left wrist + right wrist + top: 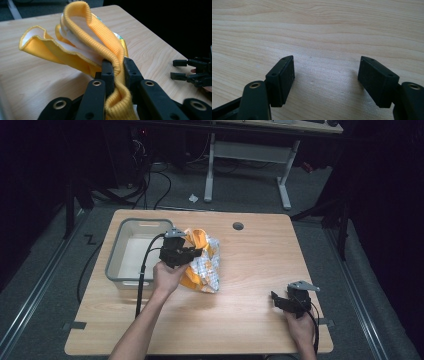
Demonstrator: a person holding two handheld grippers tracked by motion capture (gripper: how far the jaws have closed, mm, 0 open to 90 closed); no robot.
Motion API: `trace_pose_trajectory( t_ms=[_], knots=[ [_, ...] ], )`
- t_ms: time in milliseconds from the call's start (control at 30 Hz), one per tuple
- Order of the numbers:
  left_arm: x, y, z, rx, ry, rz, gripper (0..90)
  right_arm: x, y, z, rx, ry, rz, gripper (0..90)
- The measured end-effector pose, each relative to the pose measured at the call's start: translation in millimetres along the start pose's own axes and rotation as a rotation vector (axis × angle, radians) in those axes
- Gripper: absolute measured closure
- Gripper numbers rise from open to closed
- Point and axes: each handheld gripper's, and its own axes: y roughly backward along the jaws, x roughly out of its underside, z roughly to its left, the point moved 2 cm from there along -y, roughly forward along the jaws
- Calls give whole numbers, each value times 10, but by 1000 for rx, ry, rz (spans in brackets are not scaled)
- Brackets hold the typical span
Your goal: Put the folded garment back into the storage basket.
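Two grippers: my left gripper (116, 72) is clamped on the garment's (202, 262) yellow ribbed hem, beside the bin (120, 252). My right gripper (325, 80), jaws apart and empty, sits well to the garment's right, farther off.

No readable text, labels or numbers anywhere (garment print too blurred).

Yellow-ribbed garment (100, 37), black tongs (117, 72)
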Motion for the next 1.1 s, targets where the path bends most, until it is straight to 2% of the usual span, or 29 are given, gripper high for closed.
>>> trace_pose_trajectory(
  t_ms=[267,533,733,1100],
  knots=[
    [-96,201,62,-11,-5,-30,813,0,0,0,0,0,0,299],
    [-126,297,131,-4,6,-48,813,0,0,0,0,0,0,299],
    [-133,378,203,-12,21,-58,813,0,0,0,0,0,0,299],
    [-222,568,291,-32,20,-84,813,0,-1,0,0,0,0,299]
  ],
)
